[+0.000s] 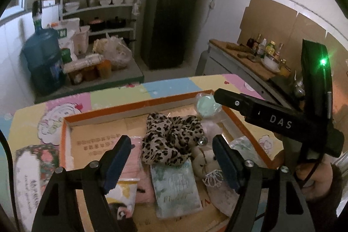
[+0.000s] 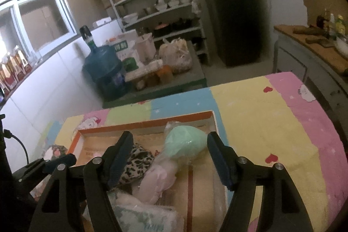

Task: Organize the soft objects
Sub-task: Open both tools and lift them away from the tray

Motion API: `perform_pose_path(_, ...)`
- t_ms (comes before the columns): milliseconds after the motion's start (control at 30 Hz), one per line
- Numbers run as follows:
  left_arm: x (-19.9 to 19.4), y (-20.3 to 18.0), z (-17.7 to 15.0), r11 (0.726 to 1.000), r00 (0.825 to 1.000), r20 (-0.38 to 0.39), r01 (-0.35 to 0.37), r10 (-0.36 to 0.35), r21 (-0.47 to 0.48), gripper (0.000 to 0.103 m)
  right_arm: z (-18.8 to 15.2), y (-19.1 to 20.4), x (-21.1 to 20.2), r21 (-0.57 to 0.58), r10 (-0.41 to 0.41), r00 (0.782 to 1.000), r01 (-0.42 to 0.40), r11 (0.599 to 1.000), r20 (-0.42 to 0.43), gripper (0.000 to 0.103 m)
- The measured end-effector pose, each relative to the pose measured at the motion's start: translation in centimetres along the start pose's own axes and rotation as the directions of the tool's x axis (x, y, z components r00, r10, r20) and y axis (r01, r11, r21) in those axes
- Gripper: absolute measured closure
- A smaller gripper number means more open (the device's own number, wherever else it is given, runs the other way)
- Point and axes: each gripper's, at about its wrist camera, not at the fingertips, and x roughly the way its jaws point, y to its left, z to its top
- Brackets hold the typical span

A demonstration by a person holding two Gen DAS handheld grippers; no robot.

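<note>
Left tongs: wide open, holding nothing, above the box.
Right tongs: wide open, holding nothing.
Soft things: leopard cloth, green ball, all inside orange box on surface.

- 1 orange-rimmed box on the table; all places below are rel. to this box.
- Inside, middle: 1 leopard-print cloth.
- Inside, far right corner: 1 mint green puff in clear wrap.
- Inside, near side: 2 tissue packs, 1 green, 1 pink.
- Inside, right of the green pack: 1 small doll.
- Outside, left: 1 floral pack.
- Beyond the box, far away: 1 water jug, 1 dark fridge.
</note>
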Motion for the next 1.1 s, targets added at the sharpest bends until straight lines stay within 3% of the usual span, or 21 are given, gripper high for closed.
perform_pose_path(533, -8.2, -1.5, -3.1, 0.998, 0.989, 0.144, -0.047, 0.043, 0.029, 0.026, -3.7, 5.0, -8.9, -0.067, -0.016, 0.989, 0.026, 0.997, 0.145, 0.031)
perform_pose_path(1100, -17.1, 0.7, -7.2, 0.987, 0.953, 0.261, -0.160, 0.154, 0.003, 0.026, -9.1, 12.9, -15.8, -0.136, 0.054, 0.976, -0.026, 0.990, 0.210, 0.031)
